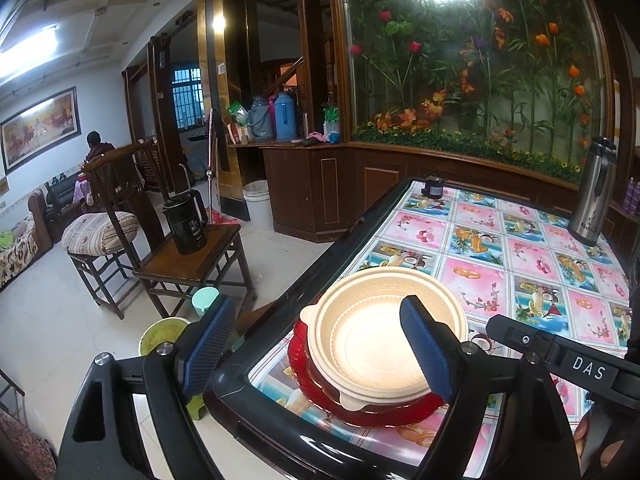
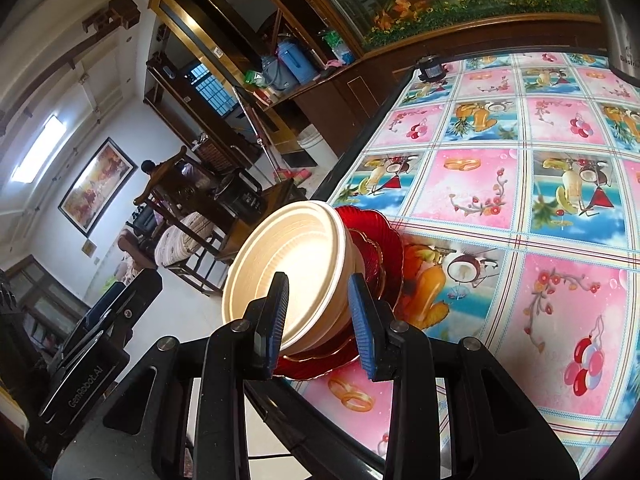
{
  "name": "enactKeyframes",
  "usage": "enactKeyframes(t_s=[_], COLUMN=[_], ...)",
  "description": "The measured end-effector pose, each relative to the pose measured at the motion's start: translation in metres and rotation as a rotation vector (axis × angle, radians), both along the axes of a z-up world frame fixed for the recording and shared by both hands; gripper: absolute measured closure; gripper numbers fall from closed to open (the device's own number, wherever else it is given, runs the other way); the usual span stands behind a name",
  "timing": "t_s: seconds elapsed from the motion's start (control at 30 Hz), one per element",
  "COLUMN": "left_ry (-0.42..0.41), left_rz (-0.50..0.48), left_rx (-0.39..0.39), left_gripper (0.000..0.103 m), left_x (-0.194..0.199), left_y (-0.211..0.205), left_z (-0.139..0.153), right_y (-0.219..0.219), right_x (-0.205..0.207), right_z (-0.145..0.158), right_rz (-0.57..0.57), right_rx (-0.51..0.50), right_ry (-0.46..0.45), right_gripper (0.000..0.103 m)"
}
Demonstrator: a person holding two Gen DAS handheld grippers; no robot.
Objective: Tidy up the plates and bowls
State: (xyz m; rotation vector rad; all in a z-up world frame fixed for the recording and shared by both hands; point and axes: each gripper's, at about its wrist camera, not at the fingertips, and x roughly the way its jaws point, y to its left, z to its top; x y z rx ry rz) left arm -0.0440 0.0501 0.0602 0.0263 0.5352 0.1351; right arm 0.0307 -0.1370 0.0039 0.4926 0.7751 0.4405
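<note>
A cream bowl (image 1: pixel 380 332) sits in a stack on red glass plates (image 1: pixel 320 384) at the near left corner of the table (image 1: pixel 520 264). My left gripper (image 1: pixel 320 352) is open, its jaws wide apart, one finger over the bowl and one off the table edge. In the right wrist view the cream bowl (image 2: pixel 296 264) rests on the red plates (image 2: pixel 380 248). My right gripper (image 2: pixel 320 320) is open; its fingers straddle the bowl's near rim without clamping it.
A steel thermos (image 1: pixel 596 192) stands at the table's far right and a small dark jar (image 1: pixel 434 188) at the far edge. A wooden chair with a black kettle (image 1: pixel 186 220) stands left of the table. Small tubs (image 1: pixel 164 332) lie on the floor.
</note>
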Motion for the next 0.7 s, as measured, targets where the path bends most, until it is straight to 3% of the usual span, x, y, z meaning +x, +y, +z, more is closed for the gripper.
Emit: enactKeyframes(t_s=[0.47,0.53,0.6,0.7], left_ry=[0.008,0.014,0.019,0.054], left_rz=[-0.010,-0.013,-0.025,-0.056], left_rx=[0.001,-0.008,-0.032,-0.102], left_gripper=[0.016,0.013,0.000,0.000], left_x=[-0.0058,-0.0056,-0.0035,0.0007], left_y=[-0.0025,-0.0028,-0.0020,0.0051], left_z=[0.0016,0.0007,-0.0004,-0.0048], right_y=[-0.0012,-0.0014,-0.0011,-0.0005], right_x=[-0.0094,-0.0090,-0.0089,-0.0100], right_z=[0.0066,0.0060,0.0057,0.0071], right_rz=[0.012,0.013,0.012,0.016], right_rx=[0.001,0.003,0.003,0.004], right_ry=[-0.012,-0.011,-0.010,-0.009], right_gripper=[0.072,0.072,0.072,0.072])
